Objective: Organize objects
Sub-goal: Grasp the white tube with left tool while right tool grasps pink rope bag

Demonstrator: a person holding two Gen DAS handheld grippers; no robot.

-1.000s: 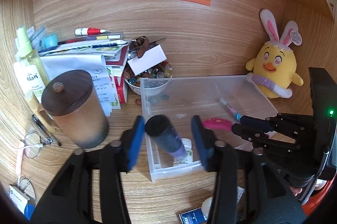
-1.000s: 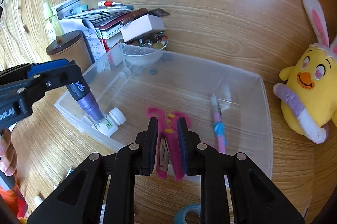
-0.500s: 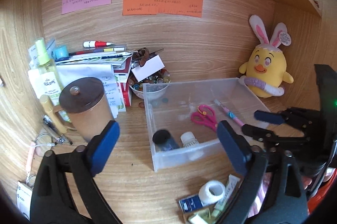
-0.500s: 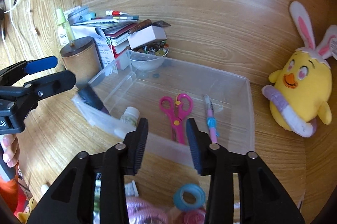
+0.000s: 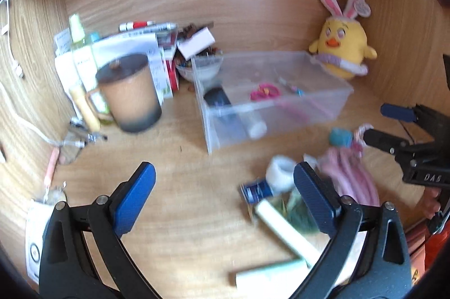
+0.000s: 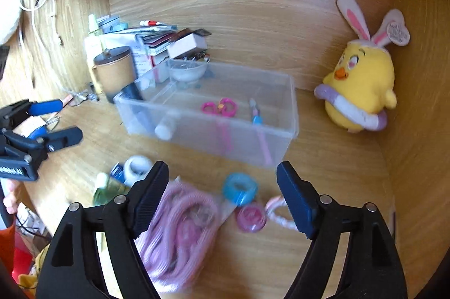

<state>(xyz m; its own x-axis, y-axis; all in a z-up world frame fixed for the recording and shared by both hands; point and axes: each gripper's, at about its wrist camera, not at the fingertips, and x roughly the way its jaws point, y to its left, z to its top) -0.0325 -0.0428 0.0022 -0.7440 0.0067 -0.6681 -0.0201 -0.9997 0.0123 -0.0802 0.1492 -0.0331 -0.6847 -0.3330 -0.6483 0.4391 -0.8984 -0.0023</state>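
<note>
The clear bin [image 6: 281,108] sits toward the back of the wooden surface [image 5: 182,158], near the back wall. Inside it lie pink scissors [image 6: 220,106], a pink pen [image 6: 257,119], a dark marker [image 5: 218,99] and a small white bottle [image 6: 164,129], the last two at the bin's left end.

The left gripper [image 5: 223,197] hangs over bare wood near the front edge, its jaws wide and opening with nothing between them. The right gripper [image 6: 222,193] has its jaws apart and opening too, empty, above the loose things at the front: a pink cable bundle [image 6: 180,231], a blue tape ring [image 6: 240,188], a pink round case [image 6: 251,219] and a white tape roll [image 6: 137,165] (all somewhat blurred).

A brown lidded mug [image 5: 129,95] stands at back left beside a stack of books and papers [image 6: 153,43]. A yellow chick plush [image 6: 362,91] leans in the back right corner, just beside the bin.
</note>
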